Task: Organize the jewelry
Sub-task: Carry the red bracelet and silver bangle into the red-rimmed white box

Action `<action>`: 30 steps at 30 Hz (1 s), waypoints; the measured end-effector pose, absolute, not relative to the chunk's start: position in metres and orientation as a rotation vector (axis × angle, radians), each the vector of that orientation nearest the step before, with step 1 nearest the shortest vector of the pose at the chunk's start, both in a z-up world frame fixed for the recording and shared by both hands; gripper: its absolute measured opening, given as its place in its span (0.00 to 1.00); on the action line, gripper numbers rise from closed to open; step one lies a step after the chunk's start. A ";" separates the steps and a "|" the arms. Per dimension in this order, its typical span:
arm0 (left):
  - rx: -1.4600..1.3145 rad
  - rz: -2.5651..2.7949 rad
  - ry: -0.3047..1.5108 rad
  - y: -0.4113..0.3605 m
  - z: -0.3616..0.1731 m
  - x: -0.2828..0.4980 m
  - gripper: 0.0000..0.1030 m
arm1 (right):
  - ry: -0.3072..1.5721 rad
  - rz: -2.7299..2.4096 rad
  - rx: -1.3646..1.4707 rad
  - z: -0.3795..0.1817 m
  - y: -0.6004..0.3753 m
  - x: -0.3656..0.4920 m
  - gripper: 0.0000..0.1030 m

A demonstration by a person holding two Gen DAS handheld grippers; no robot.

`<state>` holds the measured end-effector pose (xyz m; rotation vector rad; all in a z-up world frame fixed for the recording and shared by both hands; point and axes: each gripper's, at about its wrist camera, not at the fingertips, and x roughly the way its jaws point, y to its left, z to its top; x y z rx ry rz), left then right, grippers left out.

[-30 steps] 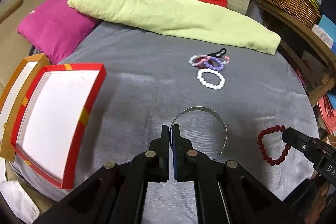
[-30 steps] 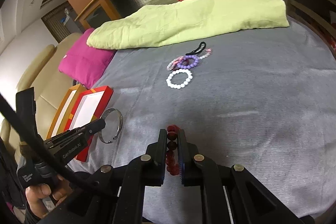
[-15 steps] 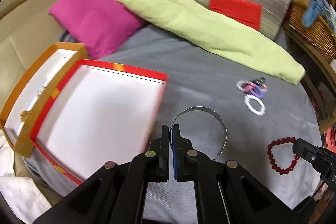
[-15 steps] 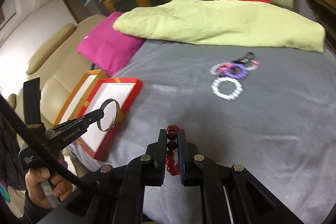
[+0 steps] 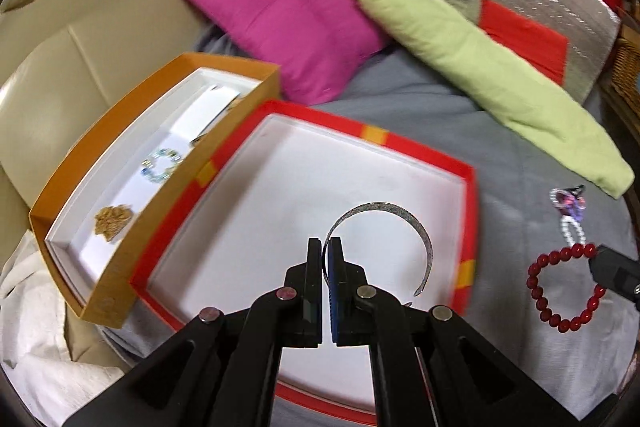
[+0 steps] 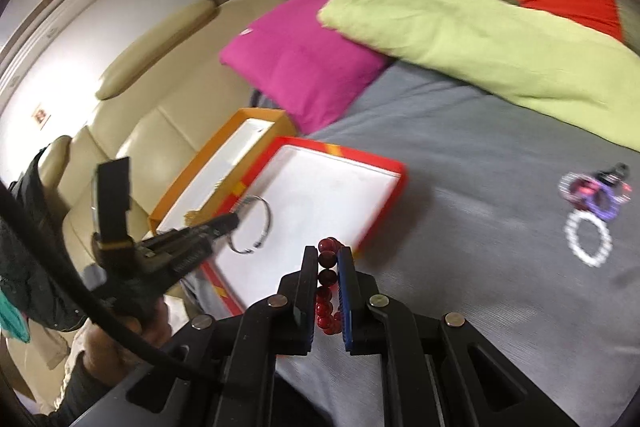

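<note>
We carry a silver bangle [image 5: 400, 223] clamped in the left gripper [image 5: 325, 259] over the red tray [image 5: 468, 195], red bead bracelet [image 6: 326, 267] clamped in the right gripper [image 6: 326, 267]; the remaining bracelets [image 6: 592, 211] await sorting.

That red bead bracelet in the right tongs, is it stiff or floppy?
Probably floppy: the red bead bracelet hangs as a loose loop from the right tongs, pinched at one side only. Its round, glossy beads look apt to slip. By contrast, the silver bangle in the left tongs holds its curve, so it seems rigid.
</note>
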<state>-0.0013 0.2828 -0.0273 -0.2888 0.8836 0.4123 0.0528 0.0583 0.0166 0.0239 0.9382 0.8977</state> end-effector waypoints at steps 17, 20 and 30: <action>-0.323 0.500 0.944 0.348 -0.064 0.003 0.03 | 1.074 1.001 0.007 -0.040 0.170 0.069 0.10; -0.333 0.503 0.961 0.352 -0.072 0.008 0.03 | 1.099 0.985 -0.001 -0.050 0.176 0.077 0.10; -0.335 0.525 1.007 0.359 -0.093 0.016 0.03 | 1.144 0.888 -0.062 -0.076 0.174 0.099 0.10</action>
